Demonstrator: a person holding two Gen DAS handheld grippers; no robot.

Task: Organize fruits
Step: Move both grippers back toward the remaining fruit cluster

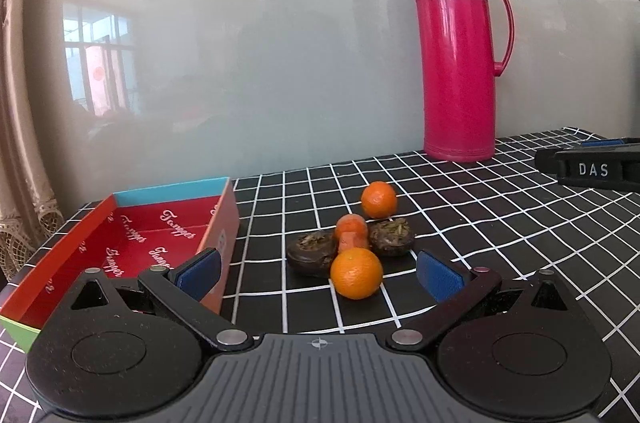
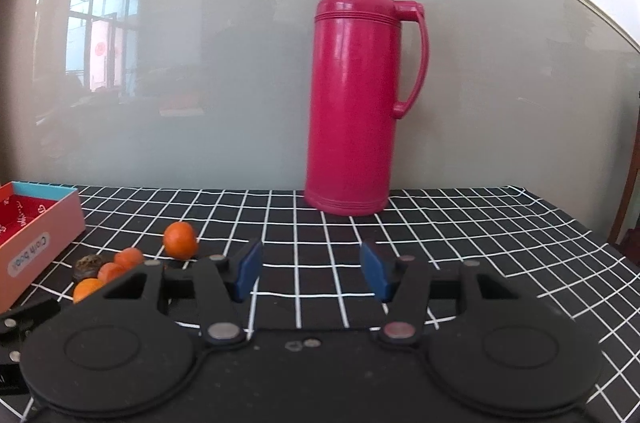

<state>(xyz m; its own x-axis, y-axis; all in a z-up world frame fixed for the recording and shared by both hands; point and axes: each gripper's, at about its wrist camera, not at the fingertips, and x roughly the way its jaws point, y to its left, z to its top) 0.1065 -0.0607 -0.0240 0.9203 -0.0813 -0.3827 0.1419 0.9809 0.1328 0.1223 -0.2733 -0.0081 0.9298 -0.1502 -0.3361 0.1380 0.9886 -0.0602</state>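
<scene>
A small pile of fruit lies on the checked tablecloth (image 1: 500,223): a near orange (image 1: 356,273), a far orange (image 1: 379,199), an orange-red fruit (image 1: 351,231) between them, and two dark brown fruits (image 1: 311,251) (image 1: 391,235). My left gripper (image 1: 320,273) is open, its blue pads (image 1: 202,273) on either side of the near orange without touching it. An open red box (image 1: 132,243) stands left of the pile. In the right wrist view my right gripper (image 2: 311,273) is open with nothing between its pads, and the fruit (image 2: 180,239) lies to its left.
A tall pink thermos jug (image 2: 352,95) stands at the back of the table against a glossy grey wall. The red box (image 2: 32,235) is at the far left in the right wrist view. The other gripper's black body (image 1: 592,169) shows at the right edge.
</scene>
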